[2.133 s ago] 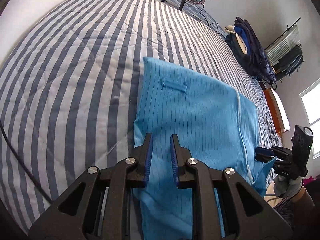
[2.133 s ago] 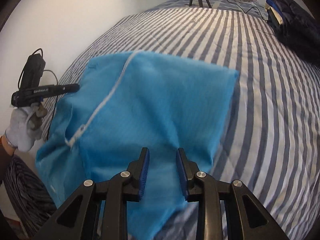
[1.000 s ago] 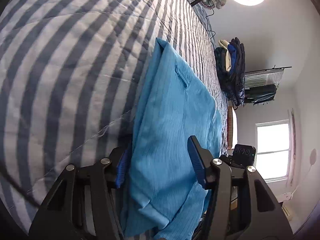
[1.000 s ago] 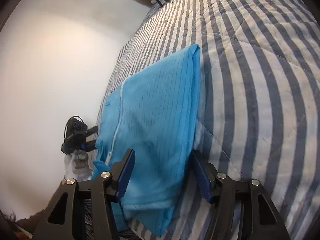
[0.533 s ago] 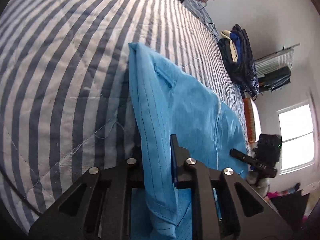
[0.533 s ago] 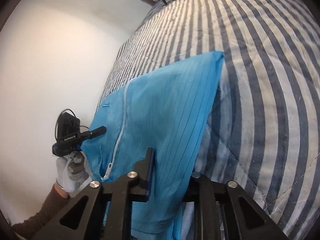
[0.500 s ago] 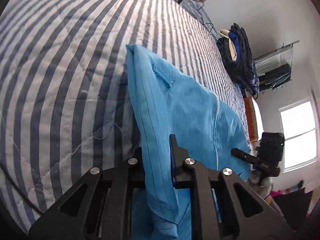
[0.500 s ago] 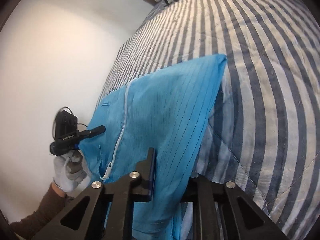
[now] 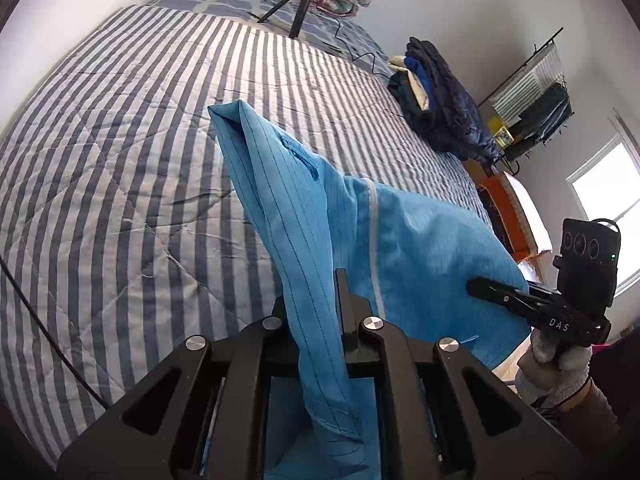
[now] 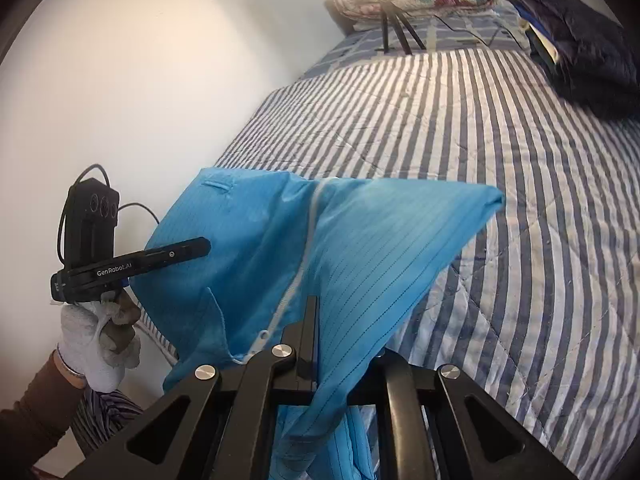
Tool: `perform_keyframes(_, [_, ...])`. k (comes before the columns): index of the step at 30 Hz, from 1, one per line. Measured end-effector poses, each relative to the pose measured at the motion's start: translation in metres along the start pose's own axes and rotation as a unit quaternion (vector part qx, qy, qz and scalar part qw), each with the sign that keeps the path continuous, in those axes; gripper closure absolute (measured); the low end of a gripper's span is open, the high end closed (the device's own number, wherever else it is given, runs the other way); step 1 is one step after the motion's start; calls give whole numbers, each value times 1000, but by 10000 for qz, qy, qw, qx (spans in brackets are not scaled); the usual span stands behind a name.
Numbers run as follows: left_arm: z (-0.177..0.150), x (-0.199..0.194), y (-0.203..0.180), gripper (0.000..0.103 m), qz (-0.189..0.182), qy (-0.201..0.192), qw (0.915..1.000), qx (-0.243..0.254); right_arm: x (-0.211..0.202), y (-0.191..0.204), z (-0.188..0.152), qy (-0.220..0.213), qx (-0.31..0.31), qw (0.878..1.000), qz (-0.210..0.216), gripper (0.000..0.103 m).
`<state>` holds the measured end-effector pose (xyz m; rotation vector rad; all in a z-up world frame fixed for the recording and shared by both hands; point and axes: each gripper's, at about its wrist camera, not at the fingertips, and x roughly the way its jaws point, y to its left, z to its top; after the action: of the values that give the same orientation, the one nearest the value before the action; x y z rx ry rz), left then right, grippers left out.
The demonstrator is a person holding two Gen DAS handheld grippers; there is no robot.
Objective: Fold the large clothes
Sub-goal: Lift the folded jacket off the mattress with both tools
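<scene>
**Both tools now pinch the garment and carry its near edge up off the bed**

A second ago both tools stood wide open around the near hem of the bright blue pinstriped garment (image 9: 404, 240). Now the left tool (image 9: 316, 312) is closing the last sliver, cloth already pinched between its pads, and the right tool (image 10: 320, 336) is clamped tight on the cloth. The near edge has risen clear of the grey-and-white striped quilted bedspread (image 9: 120, 168); the far edge seems to rest on it. I judge a fold towards the far side is beginning.

The fabric is thin and smooth, draping in soft peaked folds, with a white zip (image 10: 304, 252) down the middle. A dark pile of folded clothes (image 9: 436, 100) sits far right.
</scene>
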<state>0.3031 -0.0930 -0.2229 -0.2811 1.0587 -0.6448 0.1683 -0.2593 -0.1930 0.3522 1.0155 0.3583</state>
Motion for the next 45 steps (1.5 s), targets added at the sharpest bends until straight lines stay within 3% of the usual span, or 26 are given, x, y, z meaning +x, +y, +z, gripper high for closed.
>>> perform_keyframes(9, [5, -9, -50, 96, -126, -255, 9989, 372, -35, 37, 7, -202, -662, 9949, -728, 99])
perform_keyframes(16, [27, -18, -93, 96, -315, -527, 9963, 604, -82, 29, 7, -520, -1100, 9851, -1216, 99])
perform_keyframes(23, [62, -14, -145, 96, -504, -738, 9917, 924, -132, 15, 30, -817, -1215, 9762, -1603, 99])
perform_keyframes(34, [146, 26, -231, 96, -881, -921, 9830, 1320, -189, -30, 101, -1143, -1352, 9558, -2349, 99])
perform_keyframes(45, [247, 114, -304, 96, -1188, -1033, 9747, 1587, -212, -121, 202, -1352, -1209, 9350, -3047, 99])
